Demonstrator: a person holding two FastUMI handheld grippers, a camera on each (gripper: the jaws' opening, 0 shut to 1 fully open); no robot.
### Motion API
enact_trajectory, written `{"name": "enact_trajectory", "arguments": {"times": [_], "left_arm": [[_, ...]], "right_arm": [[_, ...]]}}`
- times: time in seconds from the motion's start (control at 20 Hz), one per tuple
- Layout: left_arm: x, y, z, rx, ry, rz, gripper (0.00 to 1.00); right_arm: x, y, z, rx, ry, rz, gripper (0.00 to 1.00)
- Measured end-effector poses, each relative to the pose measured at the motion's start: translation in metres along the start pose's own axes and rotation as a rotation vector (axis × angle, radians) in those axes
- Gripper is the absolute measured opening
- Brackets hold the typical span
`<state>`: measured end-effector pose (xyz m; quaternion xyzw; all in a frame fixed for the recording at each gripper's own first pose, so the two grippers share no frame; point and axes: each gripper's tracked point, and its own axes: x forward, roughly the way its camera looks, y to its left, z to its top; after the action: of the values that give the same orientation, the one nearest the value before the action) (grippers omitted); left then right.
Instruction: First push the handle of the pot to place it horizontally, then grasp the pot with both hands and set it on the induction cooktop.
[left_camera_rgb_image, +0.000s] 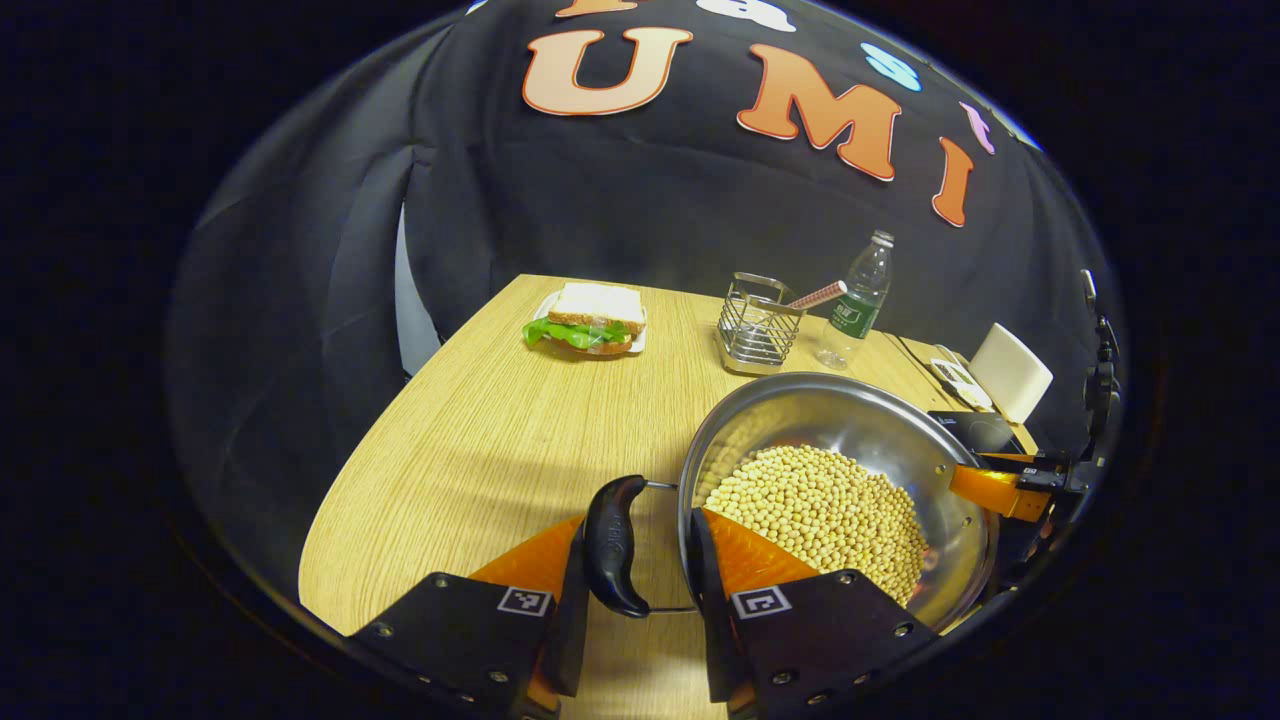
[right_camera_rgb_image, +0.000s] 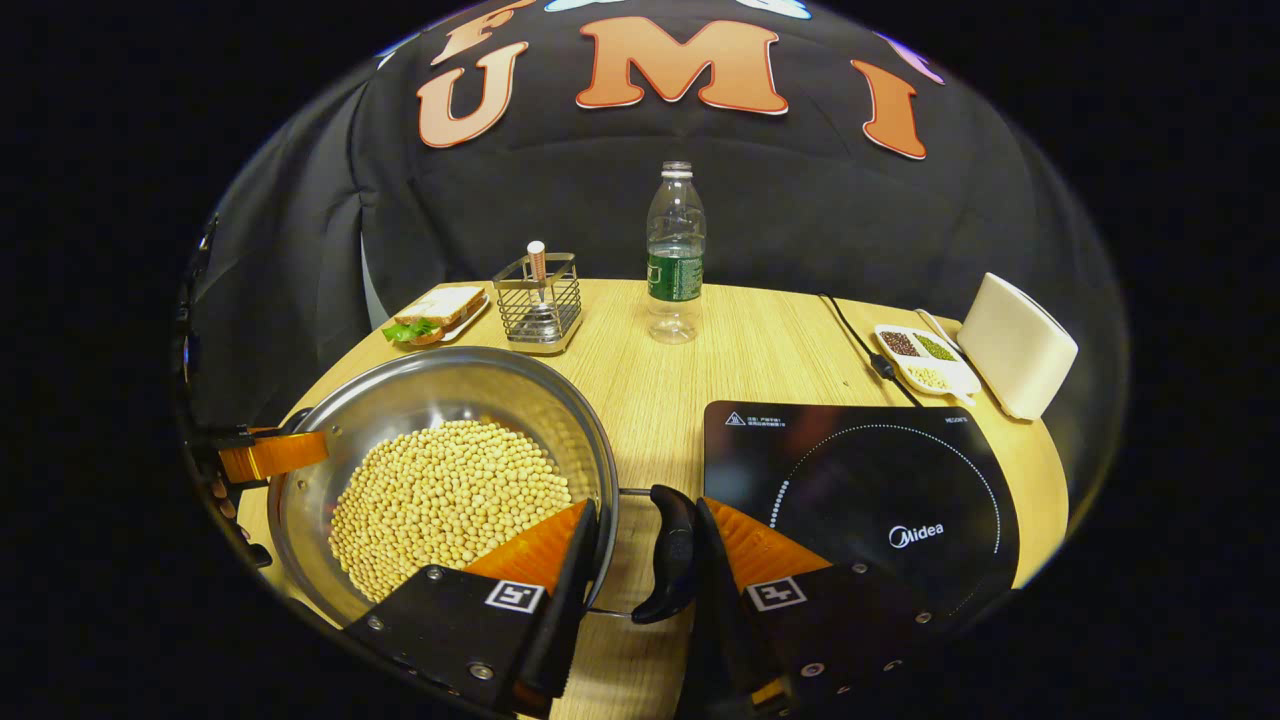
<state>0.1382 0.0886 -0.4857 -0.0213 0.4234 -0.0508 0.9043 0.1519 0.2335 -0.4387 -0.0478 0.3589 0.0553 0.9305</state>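
A steel pot (left_camera_rgb_image: 850, 420) full of soybeans (left_camera_rgb_image: 820, 510) stands on the wooden table, just left of the black induction cooktop (right_camera_rgb_image: 860, 480). Its two black side handles lie level. My left gripper (left_camera_rgb_image: 637, 560) is shut on the pot: one finger presses the outside of the near handle (left_camera_rgb_image: 613, 545), the other sits inside the rim. My right gripper (right_camera_rgb_image: 645, 555) holds the opposite side of the pot (right_camera_rgb_image: 430, 390) the same way, clamping its handle (right_camera_rgb_image: 672, 550) and the rim. In the left gripper view the right gripper (left_camera_rgb_image: 1000, 490) shows at the far rim.
Along the back of the table stand a sandwich on a plate (right_camera_rgb_image: 435, 310), a wire holder (right_camera_rgb_image: 538, 300) and a water bottle (right_camera_rgb_image: 675, 250). Behind the cooktop lie its cable (right_camera_rgb_image: 855, 335), a divided dish of grains (right_camera_rgb_image: 925, 360) and a white box (right_camera_rgb_image: 1015, 345).
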Motion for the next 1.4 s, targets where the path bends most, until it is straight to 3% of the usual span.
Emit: {"name": "enact_trajectory", "arguments": {"times": [0.1,0.55,0.95,1.4], "left_arm": [[-0.008,-0.003,0.002,-0.024,-0.006,0.004,0.48],[-0.088,-0.051,0.046,0.025,-0.146,-0.009,0.47],[-0.113,-0.141,0.066,0.077,-0.188,-0.083,0.46],[-0.107,-0.236,0.059,0.139,-0.154,-0.158,0.47]], "right_arm": [[-0.005,-0.001,-0.004,-0.015,0.016,0.018,0.48],[-0.078,-0.035,0.033,0.052,-0.084,0.044,0.49],[-0.136,-0.118,0.047,0.100,-0.147,-0.015,0.49],[-0.161,-0.208,0.032,0.162,-0.157,-0.081,0.49]]}}
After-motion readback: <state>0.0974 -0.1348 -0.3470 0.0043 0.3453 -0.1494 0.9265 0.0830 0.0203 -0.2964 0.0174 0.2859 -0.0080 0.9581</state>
